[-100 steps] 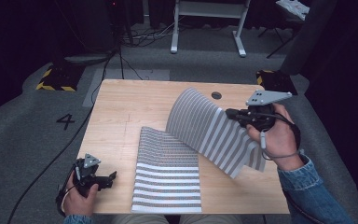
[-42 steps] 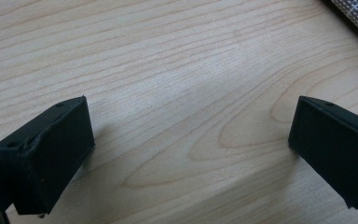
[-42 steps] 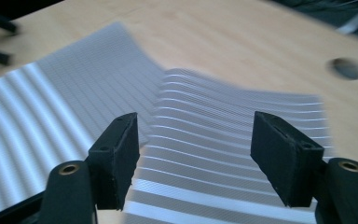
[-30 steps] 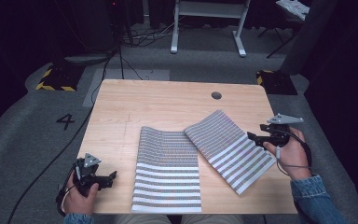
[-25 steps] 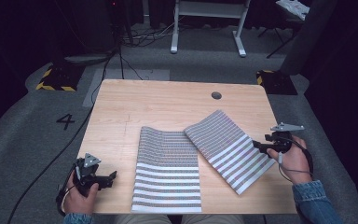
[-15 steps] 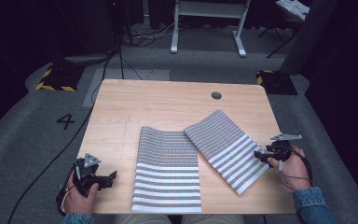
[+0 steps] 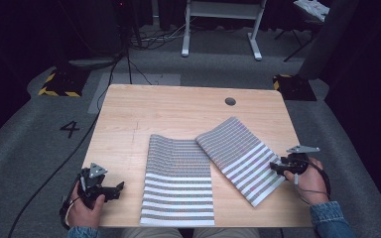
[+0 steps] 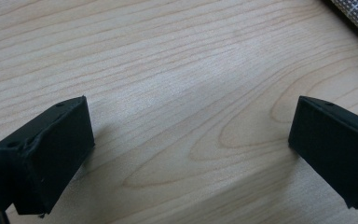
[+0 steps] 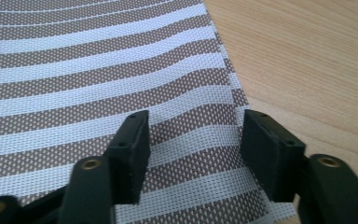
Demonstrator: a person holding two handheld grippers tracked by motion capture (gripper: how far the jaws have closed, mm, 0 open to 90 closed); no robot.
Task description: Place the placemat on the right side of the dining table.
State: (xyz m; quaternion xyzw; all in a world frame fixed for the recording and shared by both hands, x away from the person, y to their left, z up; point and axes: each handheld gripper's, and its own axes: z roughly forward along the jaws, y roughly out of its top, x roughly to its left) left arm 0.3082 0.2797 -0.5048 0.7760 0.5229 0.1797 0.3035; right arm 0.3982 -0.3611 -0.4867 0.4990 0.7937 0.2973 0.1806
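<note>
Hands entered the high view from the bottom edge, one at each near corner of the wooden table (image 7: 178,111). At about eight o'clock from the table's middle, the left hand (image 7: 83,208) held the left gripper (image 7: 115,187) low over bare wood, well apart from the cloth, with its grey three-cornered plate on top. In the left gripper view that gripper (image 8: 186,154) had its jaws spread wide with nothing between them but wood grain, and a corner of woven fabric showed at one o'clock. Toward the table's centre lay a striped mat (image 7: 178,183), grey-brown and white, flat and running from the middle toward six o'clock, its near edge at the table's front edge. A second striped mat (image 7: 240,156) lay at an angle, its left corner touching or overlapping the first mat's upper right corner, though which one I could not tell. At four o'clock the right hand (image 7: 310,181) held the right gripper (image 7: 274,168) at this mat's right edge. In the right gripper view the right gripper (image 9: 193,140) stood partly open, jaws straddling the second mat's (image 9: 98,79) edge without pinching it, bare table to the right.
</note>
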